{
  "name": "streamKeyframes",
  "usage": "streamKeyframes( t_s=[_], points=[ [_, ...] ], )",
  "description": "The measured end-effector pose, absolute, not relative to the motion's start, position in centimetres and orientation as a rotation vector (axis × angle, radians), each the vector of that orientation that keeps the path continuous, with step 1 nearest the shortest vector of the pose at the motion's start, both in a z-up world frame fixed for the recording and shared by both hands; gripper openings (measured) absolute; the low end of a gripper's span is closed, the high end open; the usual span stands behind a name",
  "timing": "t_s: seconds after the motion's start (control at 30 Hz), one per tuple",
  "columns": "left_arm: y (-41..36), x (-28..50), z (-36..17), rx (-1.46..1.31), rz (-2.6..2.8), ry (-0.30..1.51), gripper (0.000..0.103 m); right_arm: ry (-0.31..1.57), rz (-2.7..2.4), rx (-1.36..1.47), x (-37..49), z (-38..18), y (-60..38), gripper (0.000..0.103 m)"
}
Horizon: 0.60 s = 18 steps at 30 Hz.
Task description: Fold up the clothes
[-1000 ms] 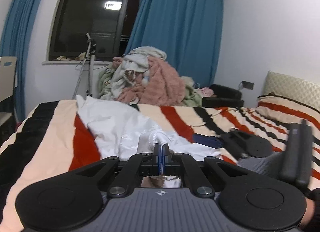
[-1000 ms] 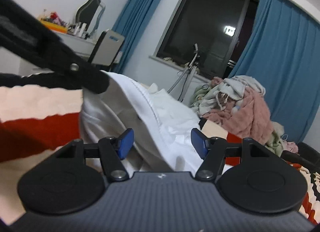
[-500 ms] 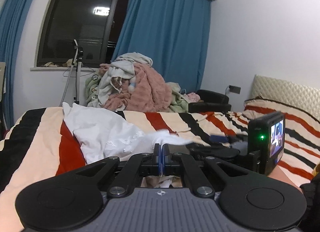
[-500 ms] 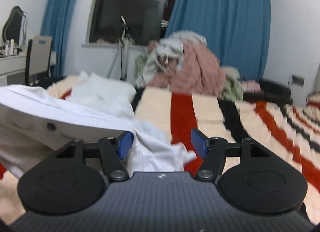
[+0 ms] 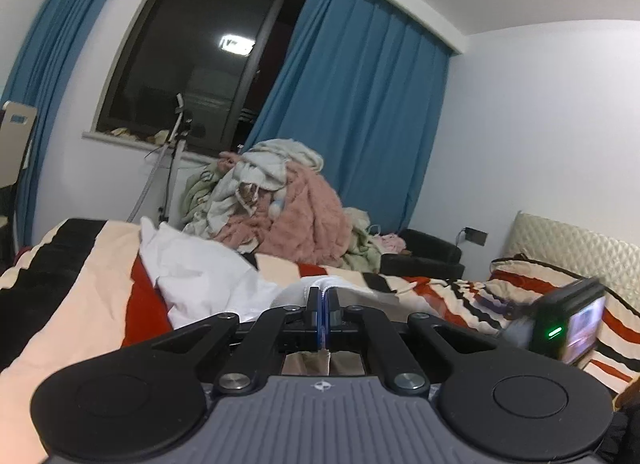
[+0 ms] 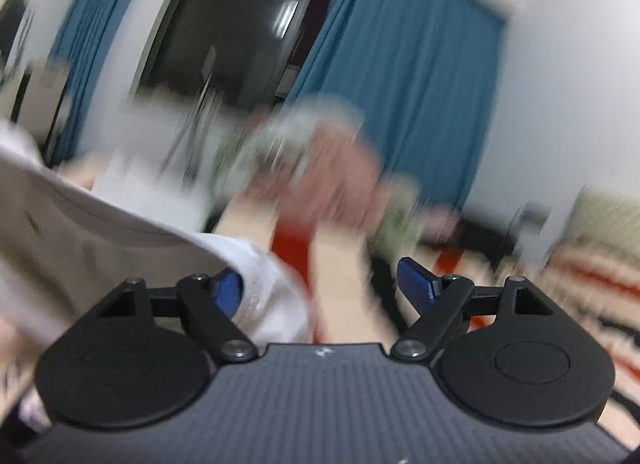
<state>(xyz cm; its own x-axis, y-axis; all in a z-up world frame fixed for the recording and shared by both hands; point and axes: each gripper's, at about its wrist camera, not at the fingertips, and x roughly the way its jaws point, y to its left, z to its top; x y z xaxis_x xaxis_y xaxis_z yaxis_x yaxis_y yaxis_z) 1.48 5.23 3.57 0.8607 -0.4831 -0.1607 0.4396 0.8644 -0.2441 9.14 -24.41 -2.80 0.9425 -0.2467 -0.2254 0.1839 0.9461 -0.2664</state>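
A white garment [image 5: 200,284] lies crumpled on the striped bed [image 5: 80,304]. My left gripper [image 5: 323,314] is shut on a fold of it, and white cloth bulges just above the blue pads. The right wrist view is blurred. In it the white garment [image 6: 100,232] drapes in from the left over the left finger. My right gripper [image 6: 322,284] has its jaws opening, wide apart, with the pads pressing on nothing. From the left wrist view, the right gripper's camera body [image 5: 568,324] shows at the right, low over the bed.
A tall pile of pink, white and green clothes [image 5: 280,204] sits at the far side of the bed. Behind it are blue curtains [image 5: 360,124], a dark window and a thin metal stand [image 5: 172,168]. A padded headboard [image 5: 568,248] and a dark seat [image 5: 424,256] are at the right.
The right gripper swung right across the bed and its jaws widened; the white cloth now hangs at its left side. The left gripper stayed clamped on the garment, tilting and rising a little.
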Motion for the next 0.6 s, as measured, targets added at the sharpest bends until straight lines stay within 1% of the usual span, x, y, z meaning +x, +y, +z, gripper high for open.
streamKeyframes(
  t_s=[0.03, 0.1, 0.13, 0.33, 0.43, 0.5, 0.6],
  points=[
    [5.3, 1.6, 3.5, -0.202, -0.479, 0.23, 0.001, 0.34, -0.203, -0.217, 10.2, -3.9, -24.7, 0.081],
    [5.3, 1.9, 3.3, -0.198, -0.465, 0.253, 0.001, 0.429, -0.216, -0.154, 11.5, -5.3, -25.5, 0.081],
    [5.2, 2.1, 3.1, -0.195, -0.46, 0.27, 0.001, 0.42, -0.24, -0.136, 11.7, -5.4, -25.9, 0.081],
    [5.0, 4.0, 1.5, -0.195, -0.429, 0.405, 0.001, 0.101, -0.29, -0.083, 8.3, -1.5, -26.9, 0.081],
    [4.9, 5.4, 0.4, -0.208, -0.437, 0.497, 0.002, 0.043, -0.264, -0.111, 6.8, -0.4, -26.5, 0.081],
    [4.8, 6.0, -0.3, -0.2, -0.434, 0.535, 0.005, 0.034, -0.251, -0.133, 6.4, -0.4, -26.4, 0.081],
    [4.1, 6.2, -1.1, -0.16, -0.44, 0.554, 0.02, 0.03, -0.233, -0.161, 6.4, -0.2, -25.8, 0.081]
  ],
)
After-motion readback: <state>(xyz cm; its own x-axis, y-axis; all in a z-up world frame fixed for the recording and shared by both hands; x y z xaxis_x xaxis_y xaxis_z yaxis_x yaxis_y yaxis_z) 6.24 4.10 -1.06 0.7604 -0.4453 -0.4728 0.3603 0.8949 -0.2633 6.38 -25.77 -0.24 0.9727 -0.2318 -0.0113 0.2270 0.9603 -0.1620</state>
